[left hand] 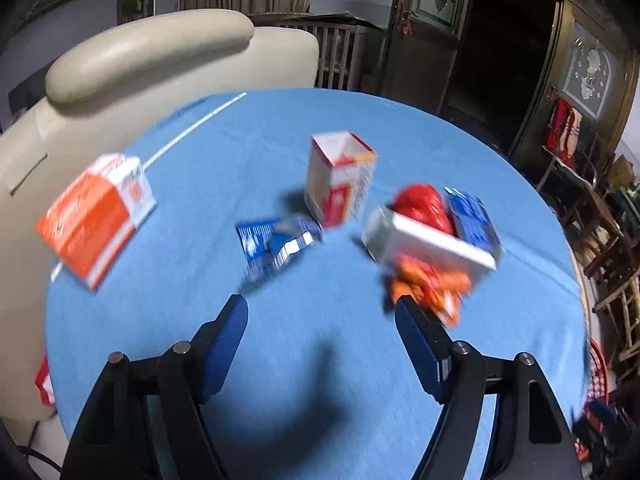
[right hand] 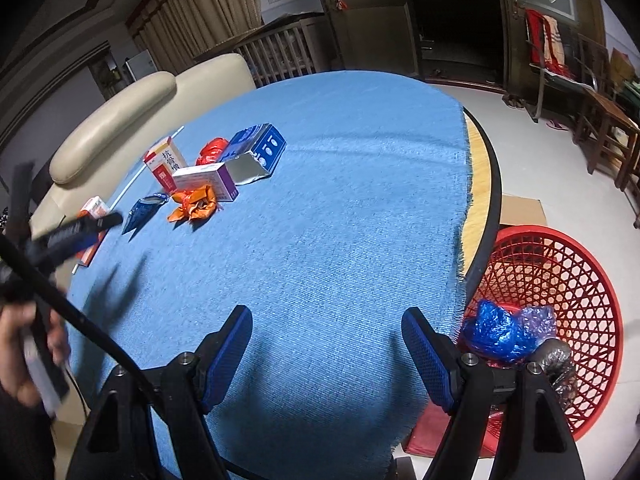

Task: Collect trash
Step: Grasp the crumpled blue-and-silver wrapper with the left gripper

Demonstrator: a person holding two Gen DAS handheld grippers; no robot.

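Right wrist: orange box (left hand: 96, 216) lies flat; long axis diagonal.

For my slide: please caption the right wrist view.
Open right tool above blue tablecloth; red basket beside table.

Black hand-held gripper (right hand: 326, 320), blue textured pads (right hand: 426, 354)

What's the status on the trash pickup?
Left tool open, empty; right tool open, empty. Boxes and wrappers on the table; basket beside it. Nothing blocking.
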